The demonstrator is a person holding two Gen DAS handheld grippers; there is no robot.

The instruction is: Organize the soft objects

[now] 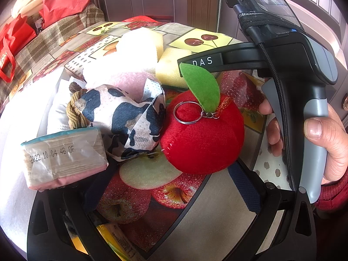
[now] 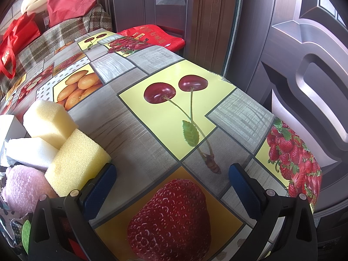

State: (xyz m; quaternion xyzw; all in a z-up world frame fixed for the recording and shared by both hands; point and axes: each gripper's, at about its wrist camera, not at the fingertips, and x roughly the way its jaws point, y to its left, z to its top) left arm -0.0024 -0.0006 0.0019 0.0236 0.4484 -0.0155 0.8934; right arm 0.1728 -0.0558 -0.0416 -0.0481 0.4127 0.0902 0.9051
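A red plush apple (image 1: pixel 204 134) with a green leaf and a key ring lies on the fruit-print tablecloth (image 2: pixel 152 113). It sits just ahead of my open left gripper (image 1: pixel 167 174), close to the right finger. Left of the apple are a cow-print cloth (image 1: pixel 130 117), a brown hair tie (image 1: pixel 76 113) and a tissue pack (image 1: pixel 63 158) that hides the left fingertip. Behind them are a pink fluffy piece (image 1: pixel 130 80), a yellow sponge (image 2: pixel 76 163), a paler sponge (image 2: pixel 50 121) and a white sponge (image 2: pixel 30 150). My right gripper (image 2: pixel 172 167) is open and holds nothing, its left finger beside the yellow sponge.
A hand (image 1: pixel 326 143) holds the right gripper's handle at the apple's right. White cloth (image 1: pixel 13 174) lies at the left. The table ends at the right before a dark door (image 2: pixel 304 87). Red bags (image 2: pixel 17 37) and a plaid cover (image 2: pixel 54 41) lie at the back left.
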